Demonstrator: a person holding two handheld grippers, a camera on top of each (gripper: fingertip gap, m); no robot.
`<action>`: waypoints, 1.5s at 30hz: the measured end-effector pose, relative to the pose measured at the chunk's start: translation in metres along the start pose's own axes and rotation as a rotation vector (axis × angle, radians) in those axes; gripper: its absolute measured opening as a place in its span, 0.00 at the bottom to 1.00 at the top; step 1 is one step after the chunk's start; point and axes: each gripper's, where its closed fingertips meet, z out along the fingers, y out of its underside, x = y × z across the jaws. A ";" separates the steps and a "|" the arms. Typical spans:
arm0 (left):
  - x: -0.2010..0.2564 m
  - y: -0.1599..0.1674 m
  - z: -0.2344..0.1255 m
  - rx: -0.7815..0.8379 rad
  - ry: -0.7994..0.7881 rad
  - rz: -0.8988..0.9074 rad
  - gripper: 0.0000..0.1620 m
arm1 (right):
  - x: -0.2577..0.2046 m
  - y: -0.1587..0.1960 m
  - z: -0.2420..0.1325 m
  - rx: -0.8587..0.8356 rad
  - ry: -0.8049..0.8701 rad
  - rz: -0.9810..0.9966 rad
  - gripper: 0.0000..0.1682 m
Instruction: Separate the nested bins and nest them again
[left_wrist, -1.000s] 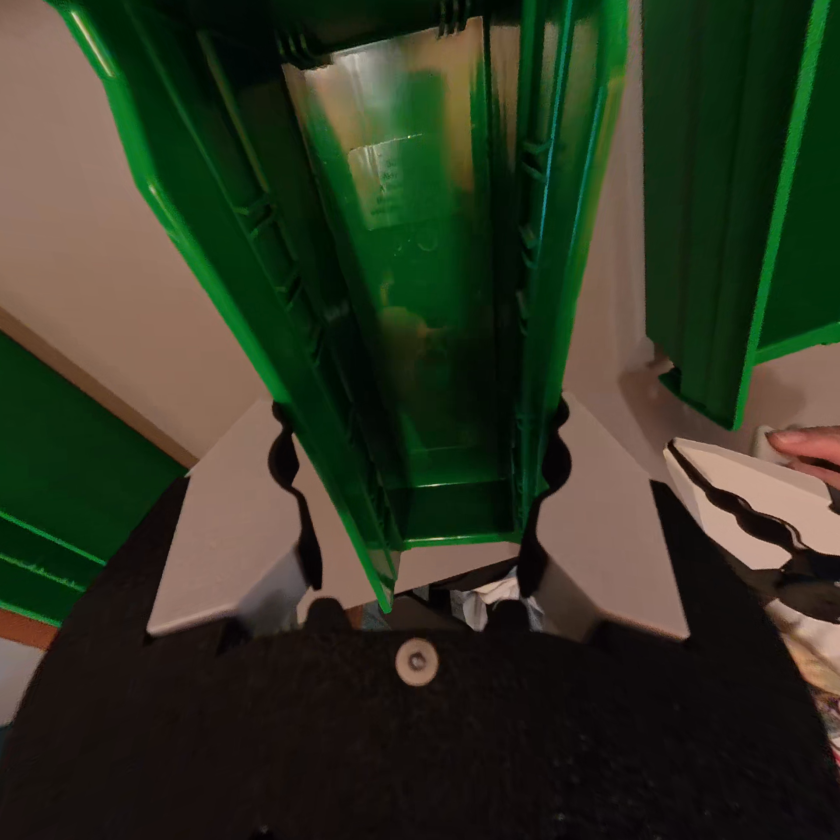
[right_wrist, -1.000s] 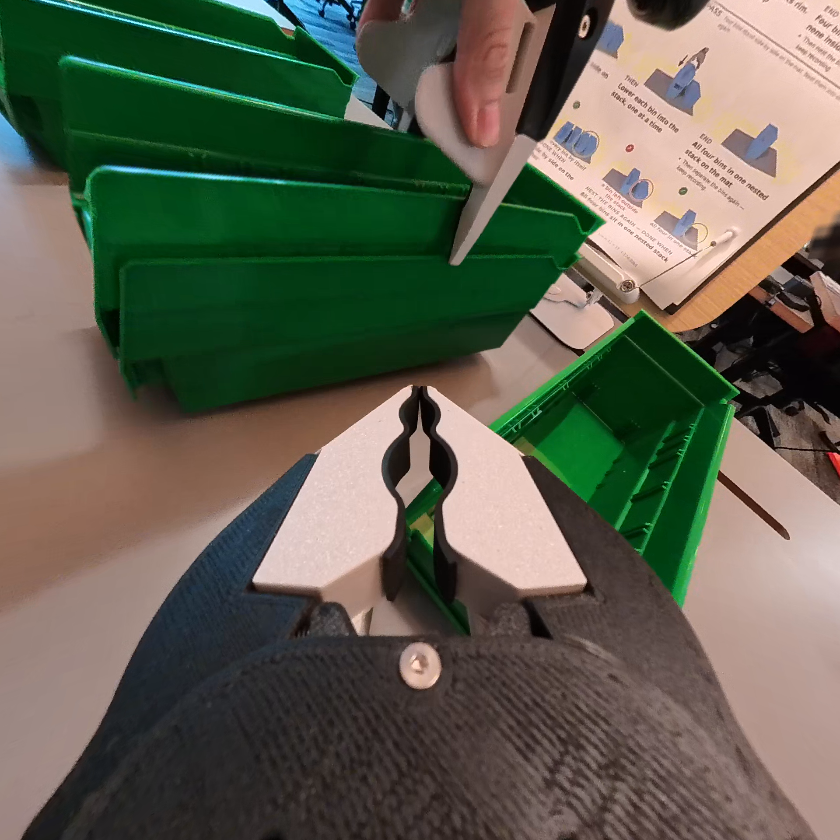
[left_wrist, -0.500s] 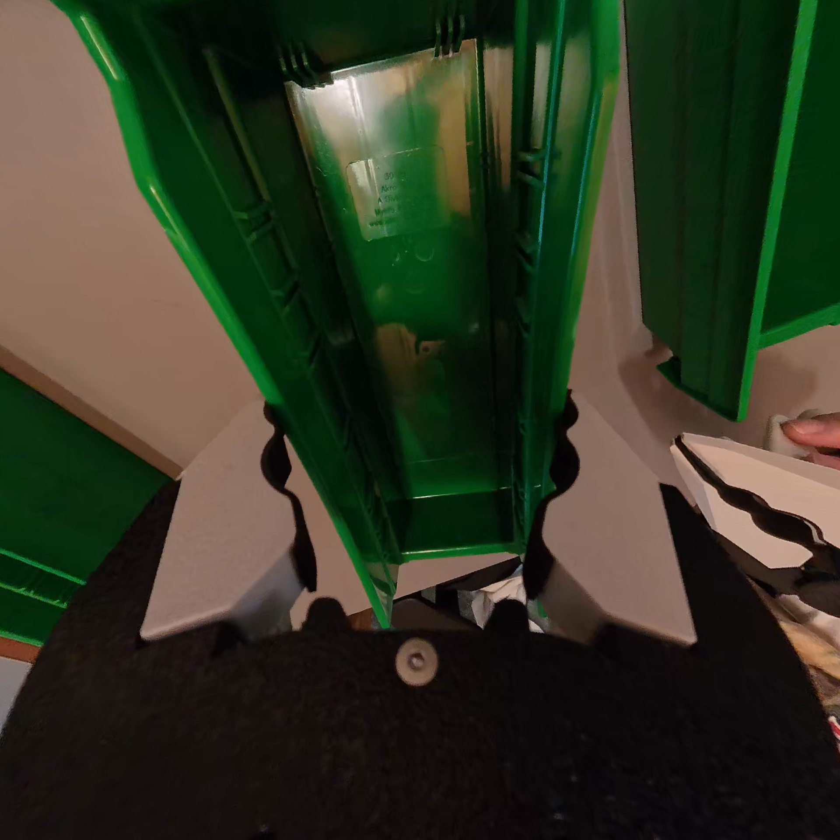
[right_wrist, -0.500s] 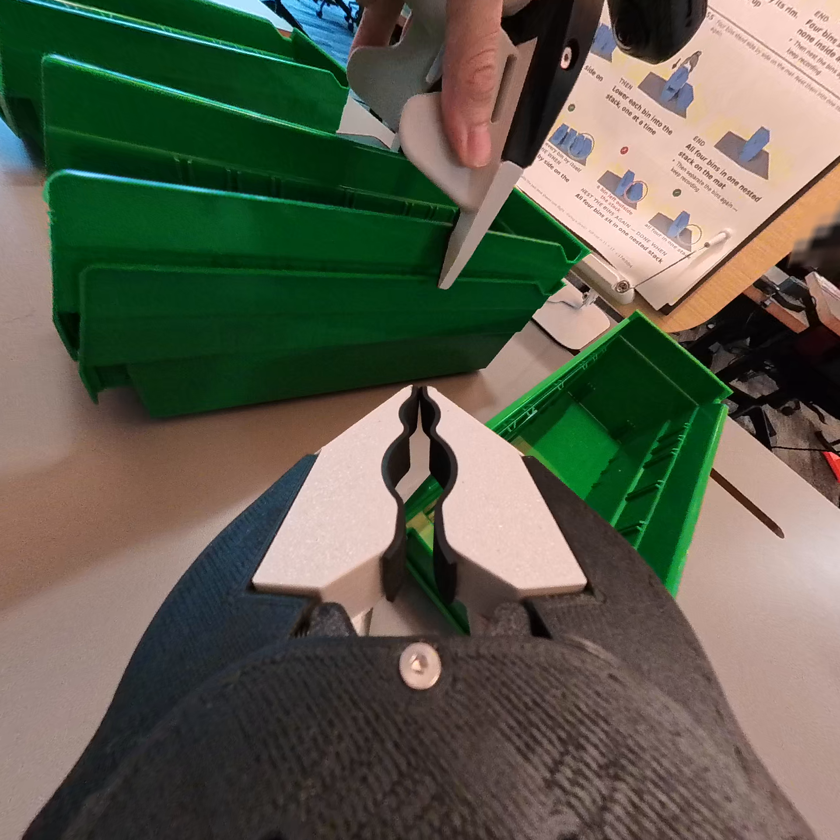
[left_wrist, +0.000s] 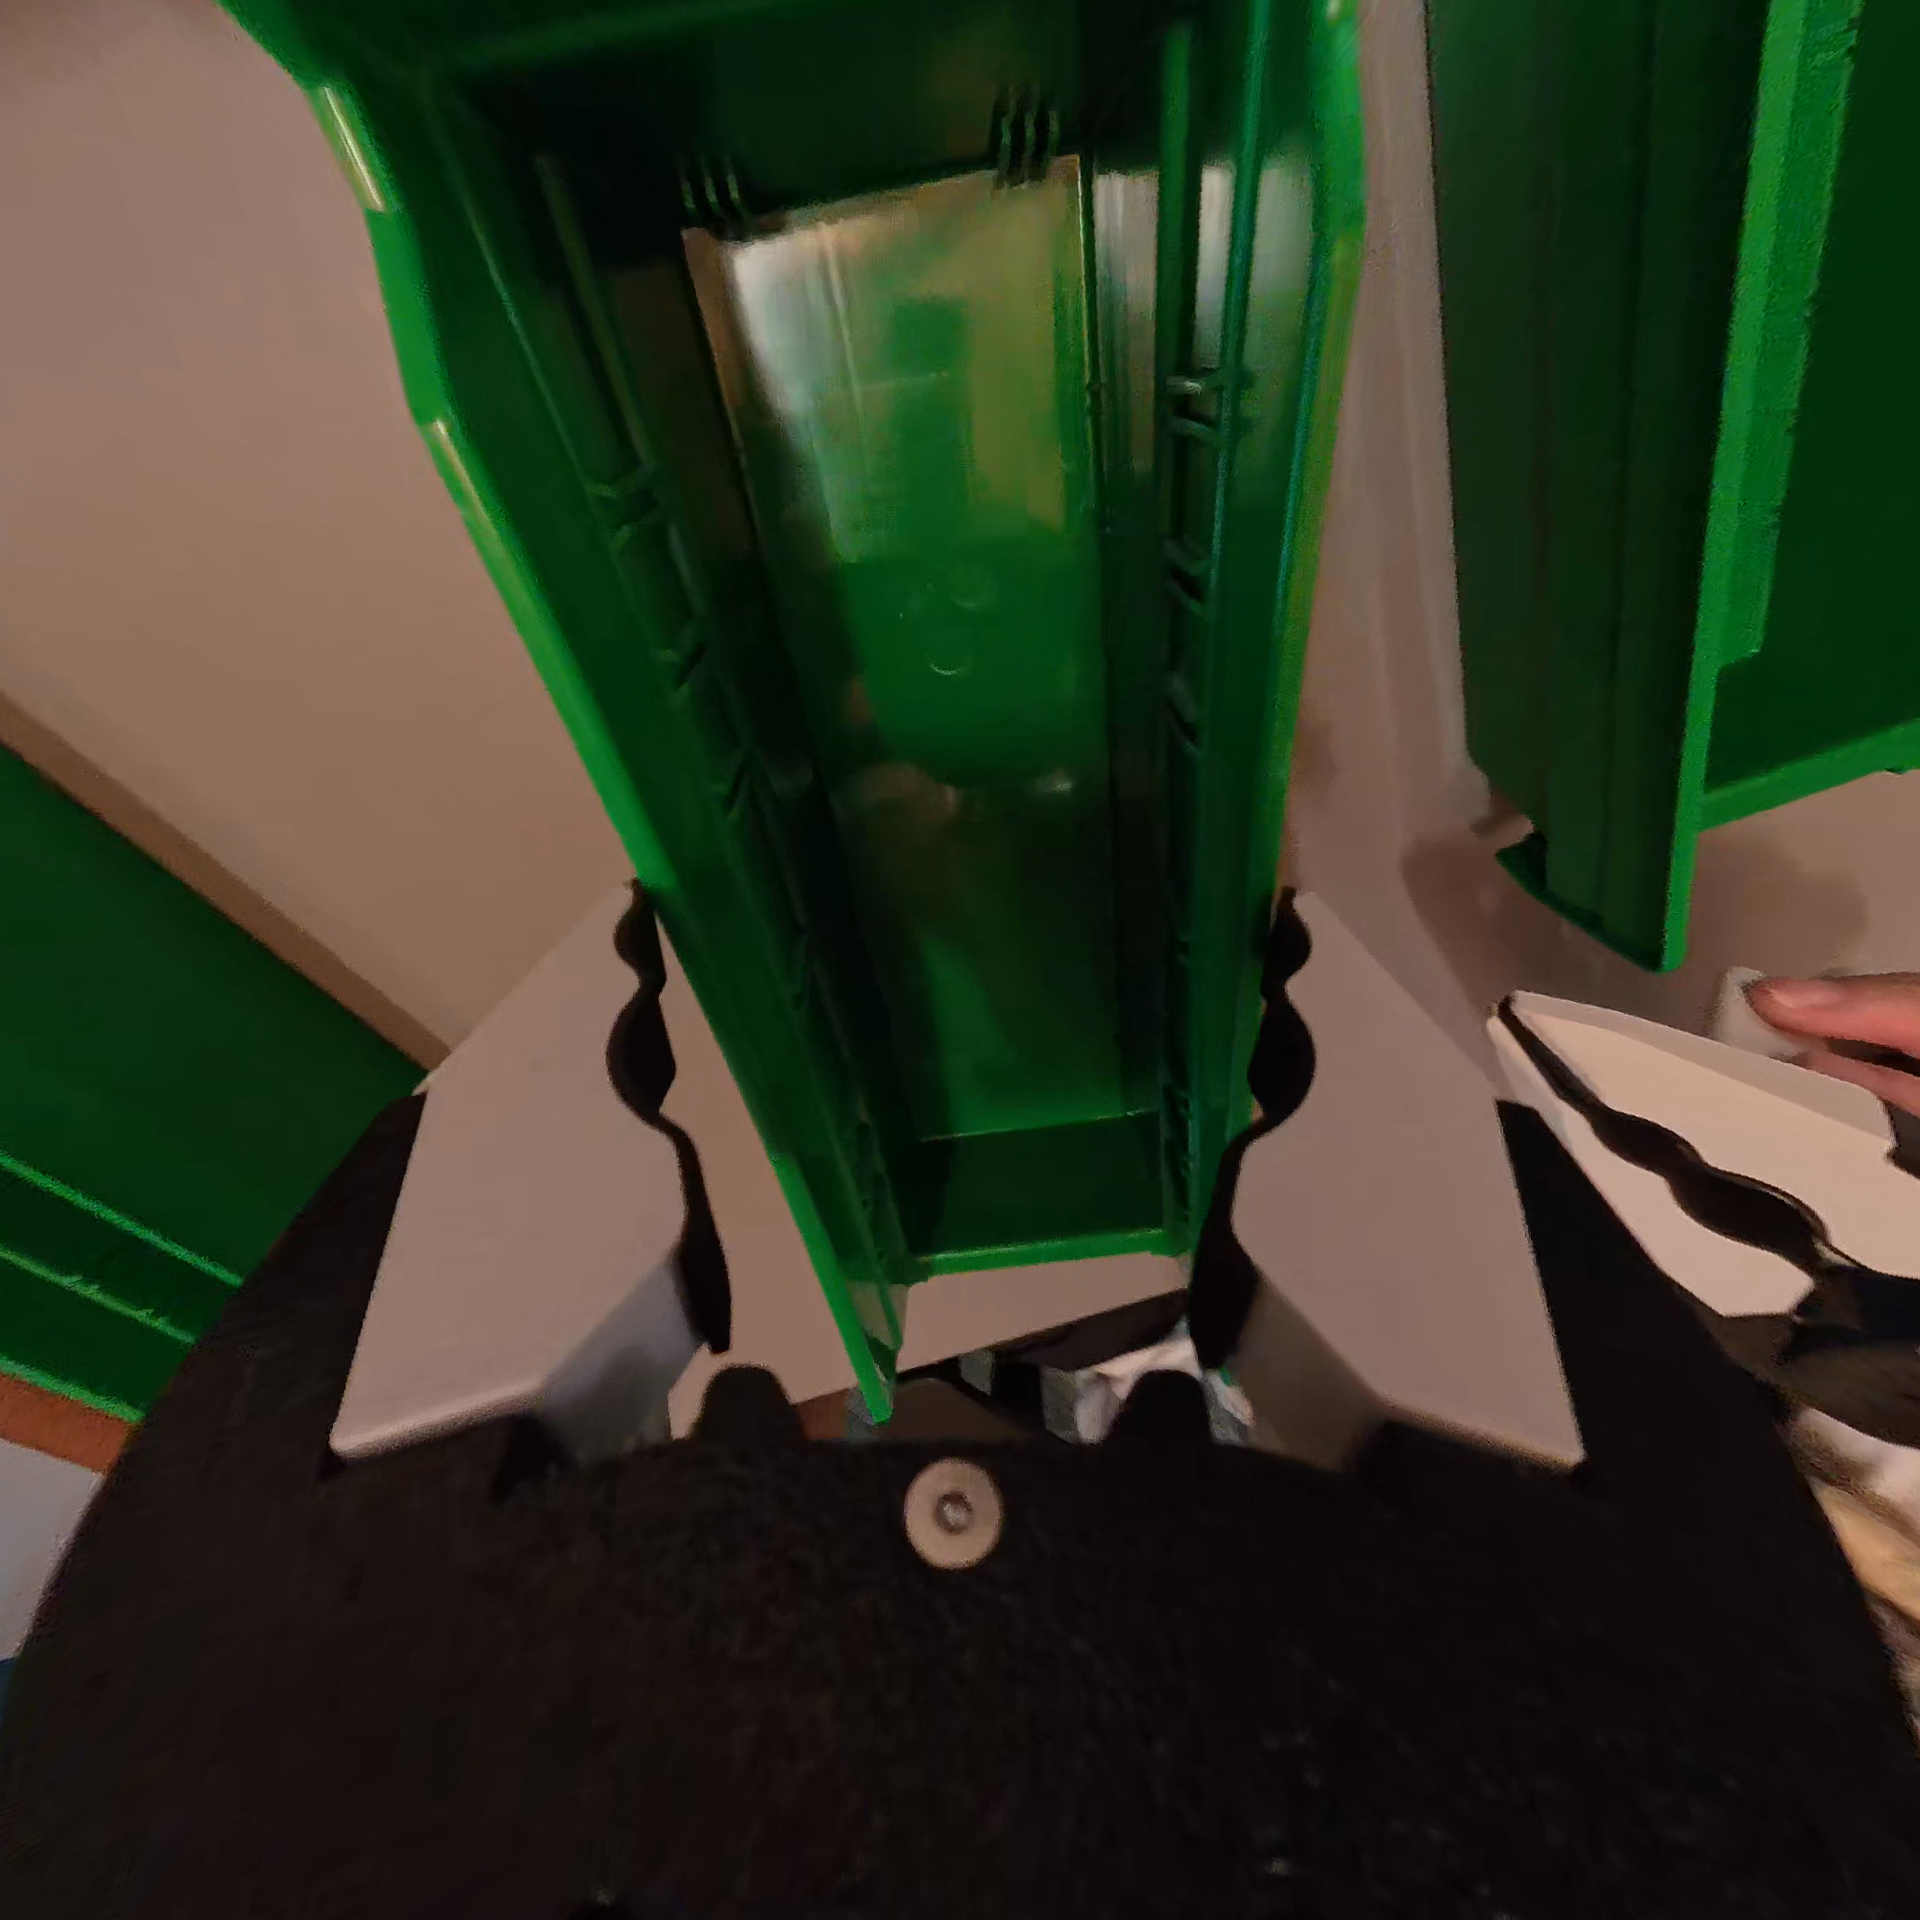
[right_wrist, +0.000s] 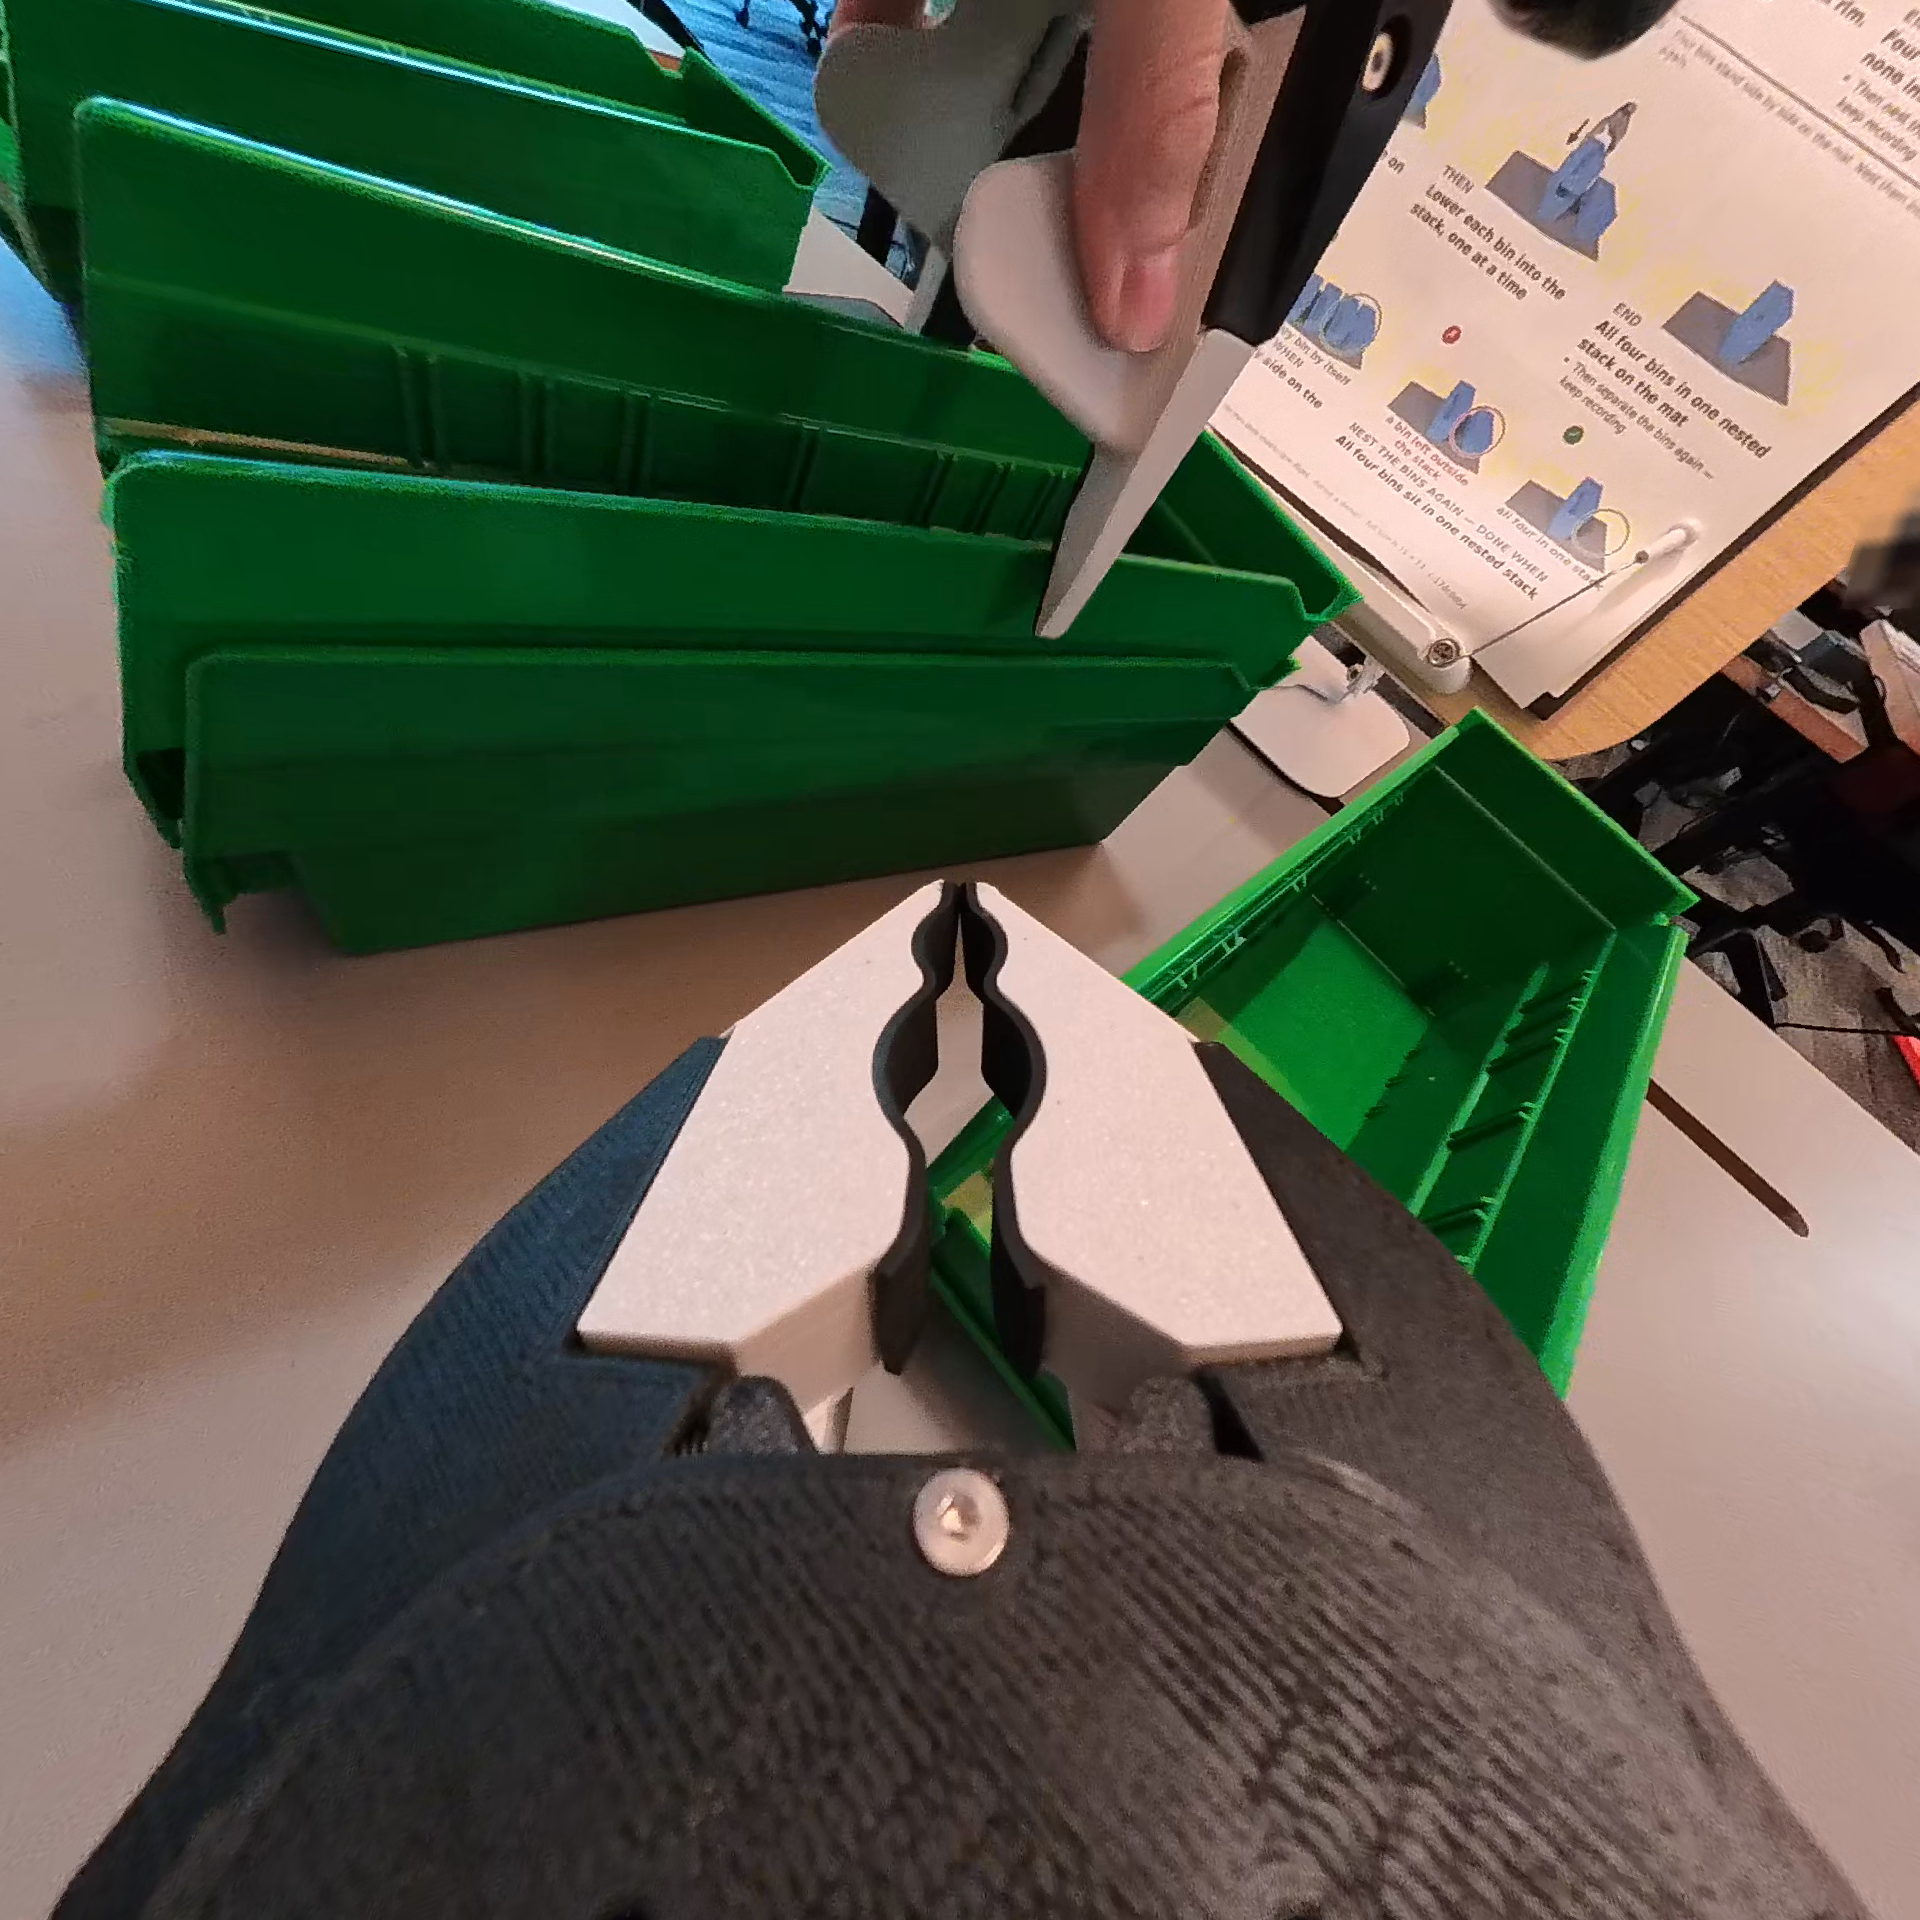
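Several long green bins (right_wrist: 623, 561) stand side by side on the beige table (right_wrist: 312, 1143). My left gripper (left_wrist: 956, 914) is open and straddles the near end of one bin (left_wrist: 935, 623). Its right pad lies against the bin's wall and its left pad stands clear. In the right wrist view the left gripper's finger (right_wrist: 1122, 468) points down at the row's right end. My right gripper (right_wrist: 956, 894) is shut on the side wall of a separate green bin (right_wrist: 1455, 1039), which is apart from the row on the right. The right gripper also shows in the left wrist view (left_wrist: 1662, 1143).
An instruction board (right_wrist: 1610, 312) leans at the table's back right. A hand (right_wrist: 1143, 208) holds the left gripper. In the left wrist view, more green bins stand at the upper right (left_wrist: 1610, 416) and the lower left (left_wrist: 104, 1039). The table edge is just beyond the held bin.
Only small shifts. The row of bins has slid slightly left in the right wrist view. Both grippers keep their states: left open around the bin, right shut on the separate bin.
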 end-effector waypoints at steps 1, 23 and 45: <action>-0.001 -0.001 -0.002 0.017 -0.028 0.014 0.69 | 0.000 0.000 0.000 -0.001 -0.002 0.001 0.00; -0.002 0.010 -0.001 0.036 -0.140 0.059 0.67 | -0.001 -0.004 -0.004 0.006 0.004 -0.011 0.00; -0.014 0.004 -0.028 0.081 -0.003 -0.104 0.53 | 0.010 -0.001 -0.007 0.004 0.021 0.009 0.00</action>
